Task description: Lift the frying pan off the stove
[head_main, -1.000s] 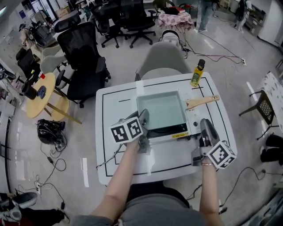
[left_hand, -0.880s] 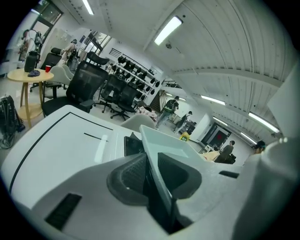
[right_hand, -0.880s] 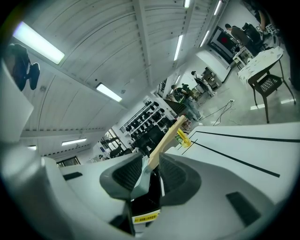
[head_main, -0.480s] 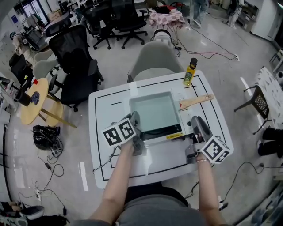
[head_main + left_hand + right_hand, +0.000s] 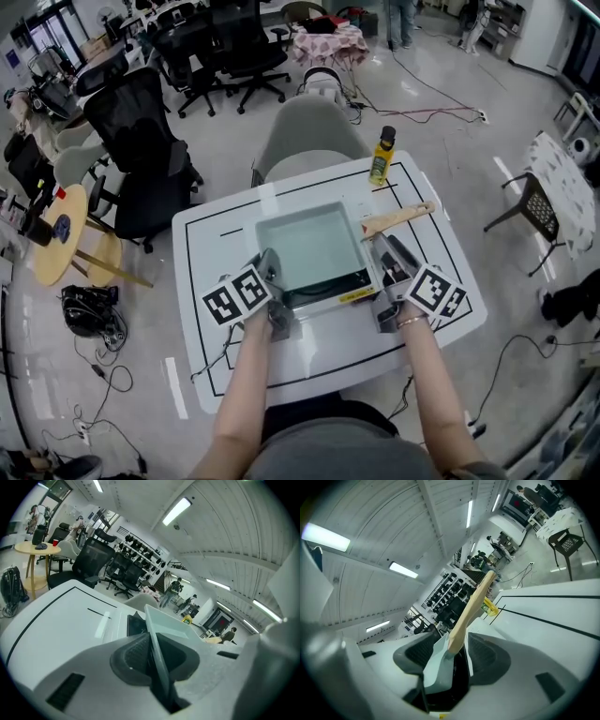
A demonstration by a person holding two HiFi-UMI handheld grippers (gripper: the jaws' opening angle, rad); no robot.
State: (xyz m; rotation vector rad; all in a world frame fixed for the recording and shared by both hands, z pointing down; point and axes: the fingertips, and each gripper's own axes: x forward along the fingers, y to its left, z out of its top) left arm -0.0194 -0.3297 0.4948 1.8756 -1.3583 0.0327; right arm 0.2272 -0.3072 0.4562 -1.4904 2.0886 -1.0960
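The frying pan (image 5: 314, 246) sits on the stove (image 5: 354, 296) between both claws: the left claw (image 5: 268, 266) pinches its left rim, and the right claw (image 5: 382, 249), jaws opening, loosely straddles the root of the wooden handle (image 5: 400, 218), which angles away rightward.

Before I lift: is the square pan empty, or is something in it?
Empty. In the head view the pale green square frying pan shows a bare, even floor with nothing lying in it.
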